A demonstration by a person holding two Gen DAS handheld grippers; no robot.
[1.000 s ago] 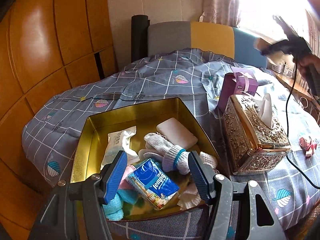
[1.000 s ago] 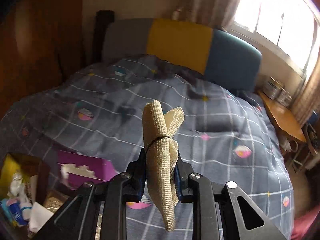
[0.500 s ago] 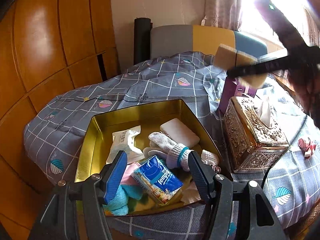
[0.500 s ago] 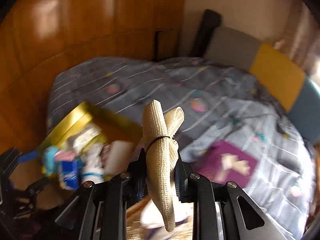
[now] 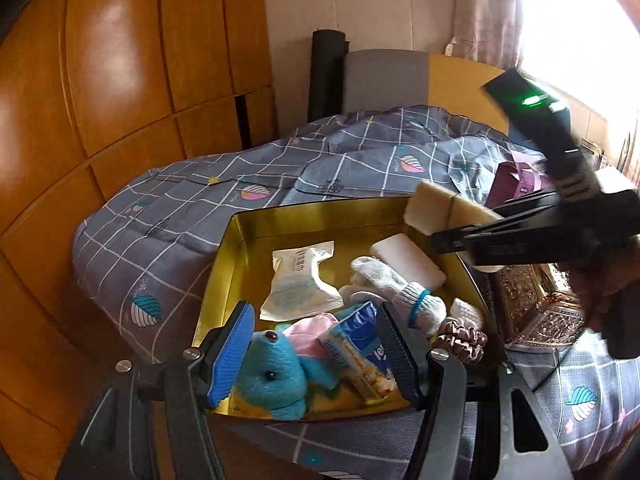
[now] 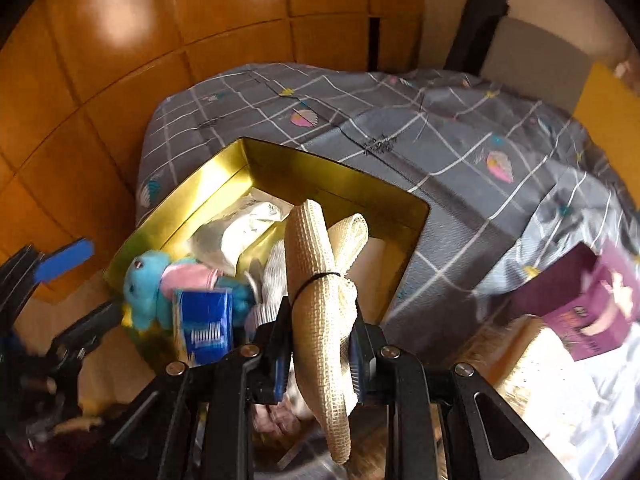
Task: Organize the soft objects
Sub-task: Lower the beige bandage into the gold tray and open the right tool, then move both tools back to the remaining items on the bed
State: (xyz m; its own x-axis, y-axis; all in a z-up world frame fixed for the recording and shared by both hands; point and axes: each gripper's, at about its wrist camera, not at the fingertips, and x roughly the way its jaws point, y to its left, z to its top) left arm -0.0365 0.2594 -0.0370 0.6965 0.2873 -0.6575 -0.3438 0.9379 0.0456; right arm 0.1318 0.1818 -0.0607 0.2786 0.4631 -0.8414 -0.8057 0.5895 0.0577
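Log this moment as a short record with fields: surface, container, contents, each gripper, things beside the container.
surface: bed with a grey checked quilt
container: open gold tin lying on the quilt
contents: blue plush toy, blue tissue pack, white socks, white sachet, white pad, pink scrunchie
left gripper: open, empty, at the tin's near edge
right gripper: shut on a beige mesh cloth tied with a black band, above the tin
beside the tin: ornate metal tissue box, purple box

Tin (image 5: 224,280) on bed (image 5: 168,220); tissue box (image 5: 536,304) seemingly touching its right.
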